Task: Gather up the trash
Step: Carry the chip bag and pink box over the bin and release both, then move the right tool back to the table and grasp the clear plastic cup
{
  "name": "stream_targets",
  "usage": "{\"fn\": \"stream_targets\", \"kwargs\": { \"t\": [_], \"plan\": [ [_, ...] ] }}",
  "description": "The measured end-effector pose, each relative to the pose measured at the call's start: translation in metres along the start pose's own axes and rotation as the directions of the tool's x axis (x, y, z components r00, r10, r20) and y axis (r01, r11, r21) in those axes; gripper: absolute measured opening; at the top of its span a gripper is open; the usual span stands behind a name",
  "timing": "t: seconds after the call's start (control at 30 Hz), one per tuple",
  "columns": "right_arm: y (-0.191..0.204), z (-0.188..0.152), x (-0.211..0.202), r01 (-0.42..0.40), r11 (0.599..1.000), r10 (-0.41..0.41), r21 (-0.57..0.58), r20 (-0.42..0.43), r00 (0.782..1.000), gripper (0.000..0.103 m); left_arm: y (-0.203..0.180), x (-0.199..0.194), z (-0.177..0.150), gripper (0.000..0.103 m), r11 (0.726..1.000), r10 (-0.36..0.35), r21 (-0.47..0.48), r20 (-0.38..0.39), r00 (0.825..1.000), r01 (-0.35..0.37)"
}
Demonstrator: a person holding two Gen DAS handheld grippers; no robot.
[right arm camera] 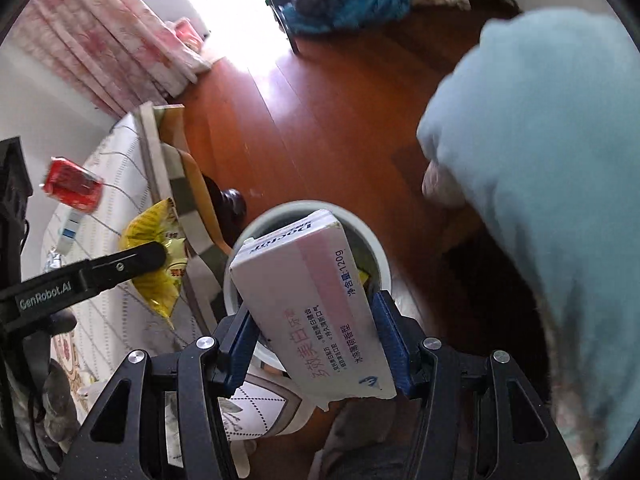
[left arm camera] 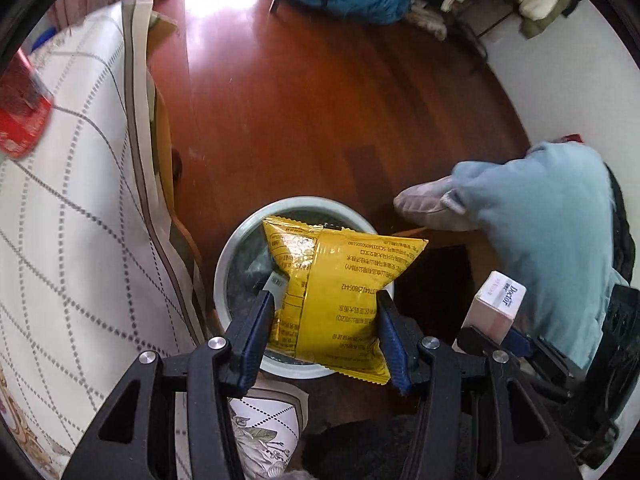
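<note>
1. The left tool has its blue pads pressed on the sides of a yellow snack packet, jaws part-closed, and it hangs directly over the round grey bin on the wooden floor
2. The right tool clamps a pink-and-white toothpaste box across its width, also above the bin, tilted with its upper end over the rim
3. Risk, as I judge it: the box is long and slanted, so it may catch the rim and tip out onto the floor
4. The light packet may cling to a pad or drift sideways when let go
5. Both tools crowd one opening and could knock together
6. A red can and another yellow wrapper lie on the bed, not yet collected
</note>
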State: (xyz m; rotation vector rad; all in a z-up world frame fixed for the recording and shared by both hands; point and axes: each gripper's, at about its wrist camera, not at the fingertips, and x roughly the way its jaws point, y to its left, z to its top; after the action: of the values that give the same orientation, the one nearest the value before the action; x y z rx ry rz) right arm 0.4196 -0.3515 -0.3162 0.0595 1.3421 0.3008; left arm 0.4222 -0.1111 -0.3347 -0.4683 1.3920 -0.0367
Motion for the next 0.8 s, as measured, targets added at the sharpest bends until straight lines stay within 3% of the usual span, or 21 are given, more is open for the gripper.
{"fn": "stream_targets", "kwargs": {
  "t": [0.1,0.17,0.2,0.23,0.37,0.4,0.43,0.47,0.6,0.73,0.8],
  "plan": [
    [-0.005,0.002,0.021,-0.004,1.000,0.004,0.020,-0.036,0.999,0.058,0.001,0.012,0.006,0.052,1.000,0.004,-0.002,-0.037,0.999,-0.004],
    [-0.006,0.006,0.036,-0.001,1.000,0.003,0.031,-0.055,0.998,0.058,0.001,0.017,0.012,0.076,1.000,0.002,-0.012,-0.045,0.999,-0.002],
    [-0.005,0.009,0.042,0.008,0.999,-0.006,0.033,-0.062,0.998,0.058,0.002,0.016,0.013,0.094,1.000,0.000,-0.018,-0.039,0.999,-0.001],
    [-0.005,0.010,0.047,0.022,0.999,-0.019,0.038,-0.073,0.997,0.058,0.003,0.013,0.014,0.096,1.000,-0.007,-0.027,-0.028,1.000,0.006],
    [-0.007,0.017,0.070,0.017,0.998,-0.011,0.053,-0.116,0.993,0.061,0.009,0.002,0.006,0.096,0.999,0.028,-0.037,0.004,1.000,-0.028],
    [-0.006,0.018,0.072,0.016,0.999,-0.010,0.050,-0.123,0.992,0.069,0.008,-0.004,0.004,0.096,0.998,0.055,-0.029,0.019,0.998,-0.054],
    [-0.005,0.019,0.074,0.022,0.999,-0.016,0.050,-0.124,0.992,0.091,0.010,-0.006,0.001,0.096,0.997,0.073,-0.025,0.032,0.997,-0.072],
    [-0.004,0.018,0.074,0.014,0.999,-0.008,0.049,-0.120,0.993,0.102,0.011,-0.012,-0.003,0.096,0.996,0.089,-0.024,0.047,0.995,-0.088],
    [0.005,0.016,0.066,0.018,0.999,-0.015,0.037,-0.094,0.995,0.103,0.019,-0.037,-0.018,0.096,0.979,0.201,-0.014,0.129,0.971,-0.201],
    [0.018,0.006,0.047,0.090,0.996,-0.091,-0.005,-0.052,0.995,0.103,0.029,-0.063,-0.043,0.096,0.950,0.309,-0.031,0.195,0.931,-0.309],
    [0.024,0.001,0.039,0.134,0.991,-0.135,-0.023,-0.038,0.990,0.103,0.031,-0.068,-0.057,0.096,0.941,0.335,-0.023,0.199,0.921,-0.337]
  ]
}}
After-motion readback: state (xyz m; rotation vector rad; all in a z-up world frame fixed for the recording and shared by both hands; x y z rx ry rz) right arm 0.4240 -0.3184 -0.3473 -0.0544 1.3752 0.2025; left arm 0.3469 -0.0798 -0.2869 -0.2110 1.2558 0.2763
